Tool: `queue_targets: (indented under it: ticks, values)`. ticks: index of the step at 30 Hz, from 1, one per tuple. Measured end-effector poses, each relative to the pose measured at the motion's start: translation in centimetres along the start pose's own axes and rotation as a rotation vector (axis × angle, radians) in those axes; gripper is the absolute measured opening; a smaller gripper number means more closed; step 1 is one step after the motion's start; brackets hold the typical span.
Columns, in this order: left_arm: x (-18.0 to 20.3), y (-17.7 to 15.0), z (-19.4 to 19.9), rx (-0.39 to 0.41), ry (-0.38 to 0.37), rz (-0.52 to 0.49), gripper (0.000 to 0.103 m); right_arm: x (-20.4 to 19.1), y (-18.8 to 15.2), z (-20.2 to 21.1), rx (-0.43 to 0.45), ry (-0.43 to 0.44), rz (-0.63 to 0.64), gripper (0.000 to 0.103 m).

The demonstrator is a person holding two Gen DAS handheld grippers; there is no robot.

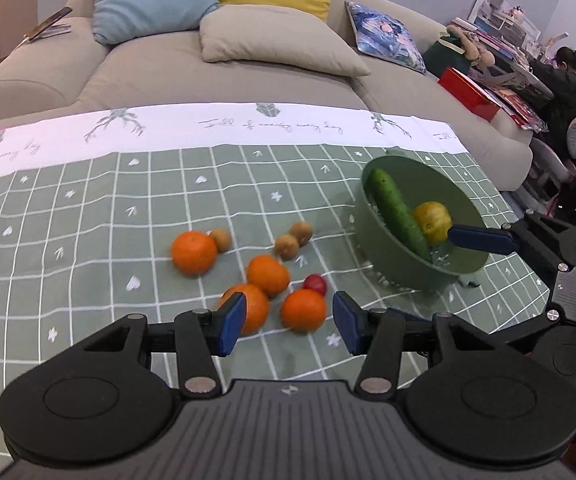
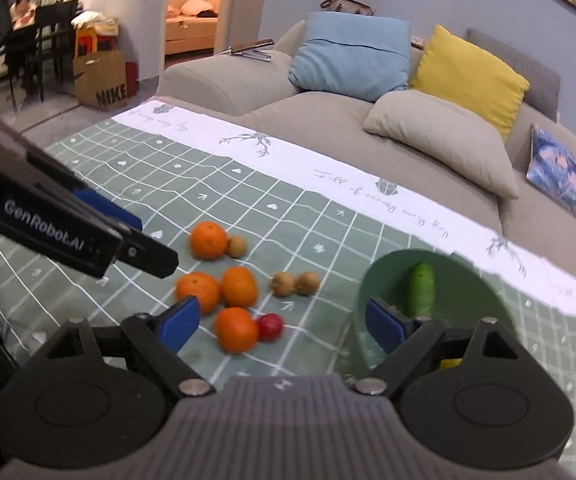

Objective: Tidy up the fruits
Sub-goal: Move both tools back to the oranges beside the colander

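Checked green cloth [image 1: 87, 208] before a sofa carries loose oranges [image 1: 303, 309] just beside my green bowl [image 1: 464, 264]. Both my left gripper [image 1: 288, 322] and right gripper [image 2: 281, 324] gape empty. Oranges look firm, light, rollable; I'd pinch one across its middle.

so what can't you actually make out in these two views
- Yellow fruit in the green bowl: right wrist view shows only a sliver, behind the right gripper.
- Cucumber: lower end hidden by the same gripper.
- Tablecloth writing: too blurred to read in either view.
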State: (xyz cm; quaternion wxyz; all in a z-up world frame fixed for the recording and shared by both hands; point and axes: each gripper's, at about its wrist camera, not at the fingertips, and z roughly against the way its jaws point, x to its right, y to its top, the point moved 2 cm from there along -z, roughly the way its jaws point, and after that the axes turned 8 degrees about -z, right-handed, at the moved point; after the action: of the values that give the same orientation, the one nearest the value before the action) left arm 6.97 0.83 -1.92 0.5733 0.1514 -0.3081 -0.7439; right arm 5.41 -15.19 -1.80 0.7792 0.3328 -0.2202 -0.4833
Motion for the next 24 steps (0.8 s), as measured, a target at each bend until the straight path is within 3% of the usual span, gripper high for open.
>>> queue_targets:
  ticks: [4,8,10,13,18,24]
  values:
    - [-0.2,-1.4,-0.4,0.011,0.034,-0.021,0.059,-0.9,-1.2,-0.7,0.005,0.008,-0.066,0.082]
    - [0.1,-2.5,-1.4,0.02,0.09,-0.094,0.058,-1.5,-2.3,-2.0,-0.019,0.019,-0.087,0.071]
    - [0.1,-2.9,-1.9,0.025,0.116,-0.104,0.053,-1.4,-2.7,-2.8,-0.03,0.022,-0.108,0.067]
    - [-0.3,-3.3,-2.8,0.027,0.117,-0.086,0.051,-1.3,-3.1,-3.8,-0.034,0.02,-0.125,0.066]
    - [-0.8,-3.3,-4.6,0.001,0.122,-0.066,0.05,-1.1,-3.3,-6.2,-0.094,0.024,-0.142,0.048]
    - [-1.6,-3.6,-6.4,-0.034,0.113,-0.041,0.051,-1.0,-3.6,-8.2,-0.133,0.05,-0.162,0.046]
